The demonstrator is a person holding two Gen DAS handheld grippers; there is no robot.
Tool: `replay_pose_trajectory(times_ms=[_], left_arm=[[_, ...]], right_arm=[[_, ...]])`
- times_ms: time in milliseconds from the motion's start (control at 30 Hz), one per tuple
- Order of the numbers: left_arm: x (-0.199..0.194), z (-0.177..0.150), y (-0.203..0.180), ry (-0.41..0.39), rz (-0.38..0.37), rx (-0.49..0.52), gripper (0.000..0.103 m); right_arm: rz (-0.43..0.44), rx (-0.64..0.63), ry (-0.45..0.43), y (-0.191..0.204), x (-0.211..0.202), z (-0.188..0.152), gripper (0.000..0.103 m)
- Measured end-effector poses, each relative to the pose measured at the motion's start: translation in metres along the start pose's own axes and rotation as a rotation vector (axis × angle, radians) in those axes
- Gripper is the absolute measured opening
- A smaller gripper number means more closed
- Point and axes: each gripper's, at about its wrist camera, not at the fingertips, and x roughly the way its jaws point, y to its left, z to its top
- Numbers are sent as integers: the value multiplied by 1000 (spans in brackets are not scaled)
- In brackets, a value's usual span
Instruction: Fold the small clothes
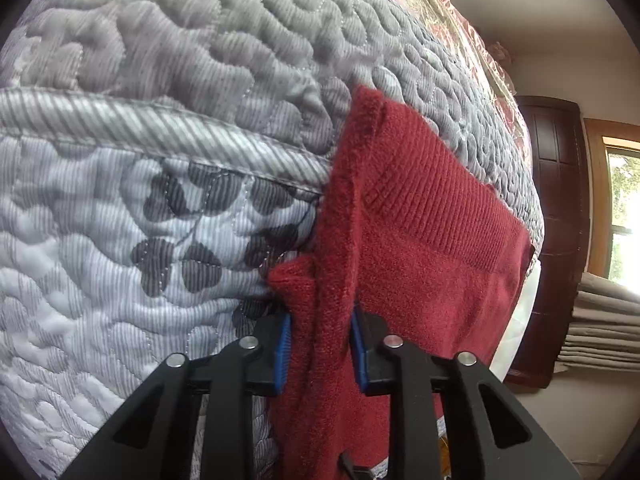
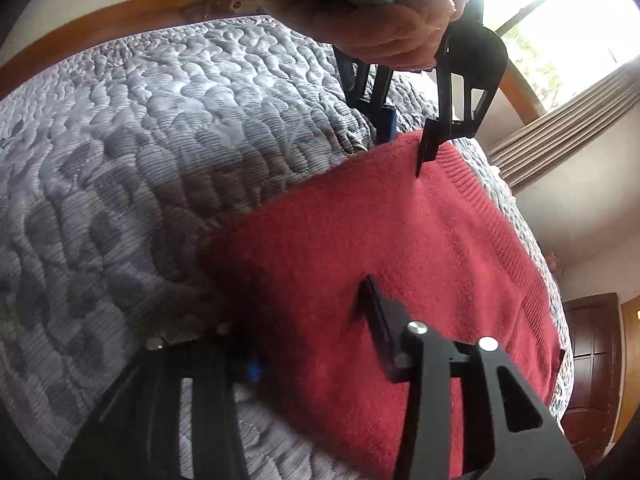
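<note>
- A bed (image 2: 168, 128) with a grey quilted mattress cover fills both views; a piped seam (image 1: 160, 136) runs along its edge, with dark leaf prints on the side panel below the seam.
- Past the bed stand a dark wooden door (image 1: 556, 216), pale walls and a bright window (image 2: 560, 24); a wooden headboard (image 2: 100, 24) curves behind the mattress.
- Beige pleated curtains (image 2: 560, 120) hang beside the window, and folded beige cloth (image 1: 604, 328) is stacked below the window in the left wrist view.
- Clear plastic over a red floral fabric (image 1: 452, 12) lies along the far edge of the bed.
- The sweater (image 2: 400, 260), red knit with a ribbed hem, lies on the bed at its edge, partly draped over the seam.
- The left gripper (image 1: 320, 344) is clenched on a bunched fold of the sweater, its blue pads pressing the cloth from both sides.
- In the right wrist view a hand (image 2: 392, 32) holds the left gripper from above, its fingers pointing down at the sweater's far edge.
- The right gripper (image 2: 316, 336) is at the sweater's near edge, jaws spread wide, one finger over the red knit and one over the mattress; whether it grips cloth I cannot tell.
</note>
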Motion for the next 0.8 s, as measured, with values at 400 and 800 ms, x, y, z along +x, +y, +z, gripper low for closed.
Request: replay_pose_trajectory(times_ms=[400,800], left_arm=[[-49,-9,-52,-70,0,38,19],[-87,-25,-141,-122,2,101,18]], right_arm=[[56,209,-39,-53,-50,12,11],[30,367,-89,-126,-108,3,10]])
